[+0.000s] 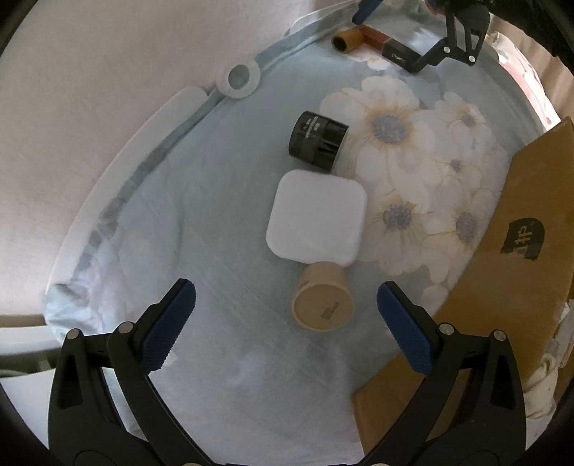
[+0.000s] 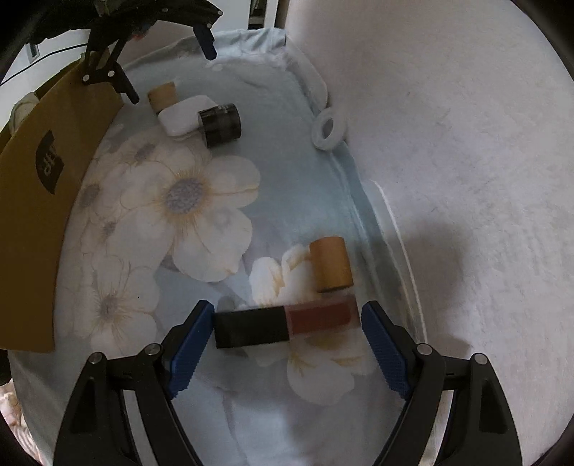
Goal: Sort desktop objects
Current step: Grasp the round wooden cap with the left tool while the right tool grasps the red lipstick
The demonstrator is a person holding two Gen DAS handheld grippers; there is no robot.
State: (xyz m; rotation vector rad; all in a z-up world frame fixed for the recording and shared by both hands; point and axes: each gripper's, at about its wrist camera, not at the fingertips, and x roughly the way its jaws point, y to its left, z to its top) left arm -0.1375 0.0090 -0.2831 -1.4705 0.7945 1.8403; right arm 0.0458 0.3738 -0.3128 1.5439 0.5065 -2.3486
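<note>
My left gripper [image 1: 286, 299] is open, with a beige paper-like cylinder [image 1: 323, 297] lying between and just ahead of its fingertips. Behind it lie a white square case [image 1: 315, 218] and a black jar [image 1: 317, 139] on its side. My right gripper [image 2: 287, 321] is open around a lip gloss tube [image 2: 283, 324] with a black cap and a red body, lying crosswise between the pads. An orange-brown cylinder [image 2: 330, 265] lies just beyond it. The right gripper also shows in the left wrist view [image 1: 394, 34].
A floral light-blue cloth [image 1: 222, 222] covers the table. A brown cardboard box [image 1: 502, 269] stands at the left gripper's right side. A white ring [image 1: 238, 77] lies at the cloth's edge by the white wall [image 2: 466, 143].
</note>
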